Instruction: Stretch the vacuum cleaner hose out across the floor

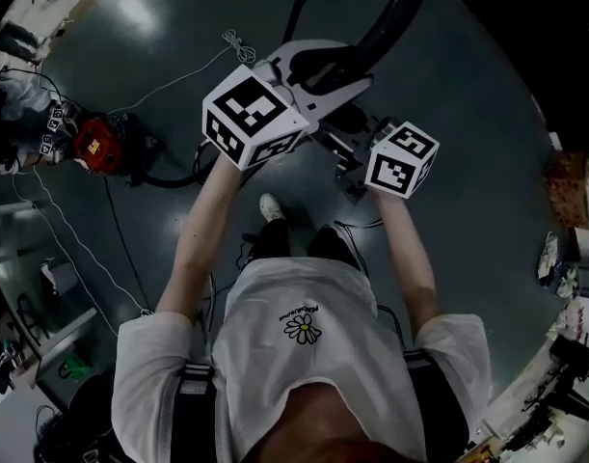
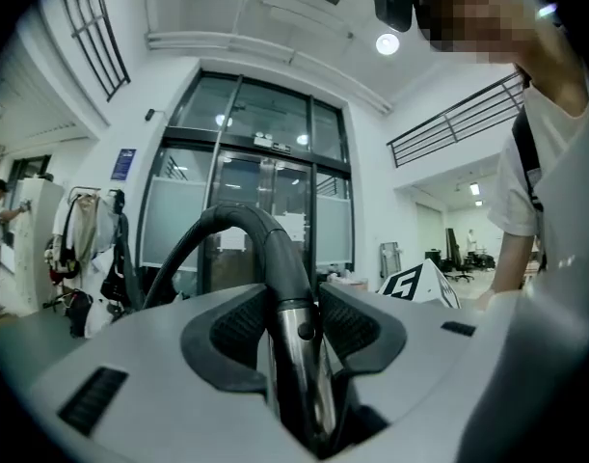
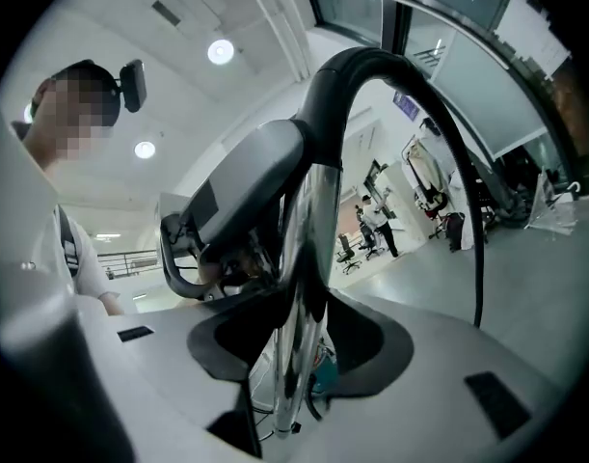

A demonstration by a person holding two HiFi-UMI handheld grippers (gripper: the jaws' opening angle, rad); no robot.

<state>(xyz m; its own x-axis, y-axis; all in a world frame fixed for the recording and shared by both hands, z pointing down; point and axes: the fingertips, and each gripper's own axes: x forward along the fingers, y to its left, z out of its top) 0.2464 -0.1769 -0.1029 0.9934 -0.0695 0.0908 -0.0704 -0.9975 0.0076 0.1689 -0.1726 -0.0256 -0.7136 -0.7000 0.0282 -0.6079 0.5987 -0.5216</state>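
Observation:
The vacuum cleaner's red body [image 1: 96, 143] sits on the floor at the left of the head view. Its black hose [image 1: 376, 27] arcs up past both grippers. My left gripper [image 1: 318, 75] is shut on the wand's chrome tube [image 2: 304, 384], just below the black hose cuff [image 2: 275, 258]. My right gripper [image 1: 357, 148] is shut on the same chrome tube [image 3: 308, 230] lower down. In the right gripper view the hose [image 3: 371, 66] bends over above the jaws, and the left gripper [image 3: 246, 191] shows higher on the wand. Both grippers point level.
A thin white cable [image 1: 169, 85] trails over the dark floor towards the vacuum. Cluttered desks line the left edge [image 1: 14, 27], and a brown box [image 1: 572, 186] and gear stand at the right. Glass doors [image 2: 265, 181] rise ahead of the left gripper. My shoe [image 1: 271, 207] is below the grippers.

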